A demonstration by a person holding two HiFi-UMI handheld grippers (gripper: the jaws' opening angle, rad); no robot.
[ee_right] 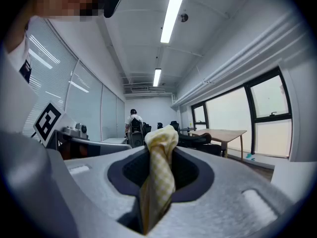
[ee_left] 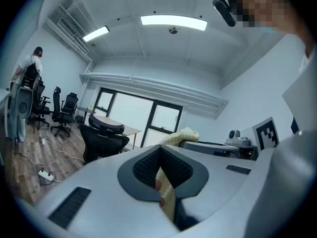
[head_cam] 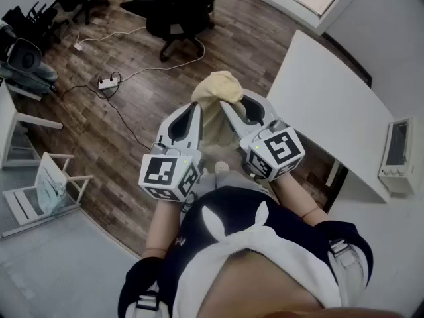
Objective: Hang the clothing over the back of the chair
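Floor (head_cam: 132,118): dark wood planks fill the head view from 9 to 12 o'clock, with cables trailing across them.
Table (head_cam: 331,111): a big white top runs from 1 down to 4 o'clock, bare on the part in view.
Black office chair (head_cam: 173,5): up at 12 o'clock, well apart from both tools.
White slatted chair (head_cam: 50,184): low at 8 o'clock, with a pale cloth over its back.
Left gripper (head_cam: 193,108): at centre, nose toward 12 o'clock, roughly level. Its own view (ee_left: 159,150) shows the jaws clamped on a yellow fold, pads pressing the fabric from both sides.
Right gripper (head_cam: 228,105): just beside the left one, tips angled in at 11 o'clock. Its own view (ee_right: 158,150) shows the jaws pinched tight on the same cloth, which bunches up above the pads.
Clothing (head_cam: 217,88): a yellow checked garment held up in the air between the two tips, a rounded bunch at 12 o'clock of the tools and the rest hanging between them. It touches no chair.
Power strip (head_cam: 108,81): white, on the floor at 10 o'clock.
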